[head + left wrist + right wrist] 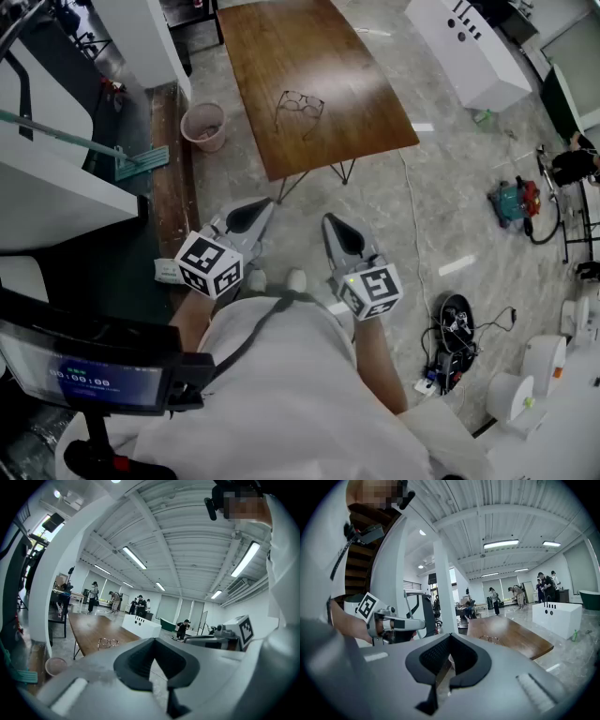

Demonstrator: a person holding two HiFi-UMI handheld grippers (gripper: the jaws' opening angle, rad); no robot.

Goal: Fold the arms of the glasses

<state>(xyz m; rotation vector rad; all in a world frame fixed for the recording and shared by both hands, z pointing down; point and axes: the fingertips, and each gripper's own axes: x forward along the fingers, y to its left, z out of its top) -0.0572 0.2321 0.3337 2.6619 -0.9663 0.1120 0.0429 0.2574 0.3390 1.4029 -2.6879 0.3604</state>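
Note:
A pair of thin-rimmed glasses (300,105) lies with its arms unfolded on the brown wooden table (281,47), well ahead of both grippers. The glasses (108,642) look small and far off in the left gripper view, and the same is true of the glasses (490,639) in the right gripper view. My left gripper (249,217) and right gripper (341,231) are held side by side close to my body, short of the table's near edge. On both, the jaws are together with nothing between them. Neither touches the glasses.
A pink waste bin (203,126) stands on the floor left of the table. A long white box (469,47) sits to the table's right. Cables and tools (455,342) lie on the floor at the right. White furniture (56,187) borders the left.

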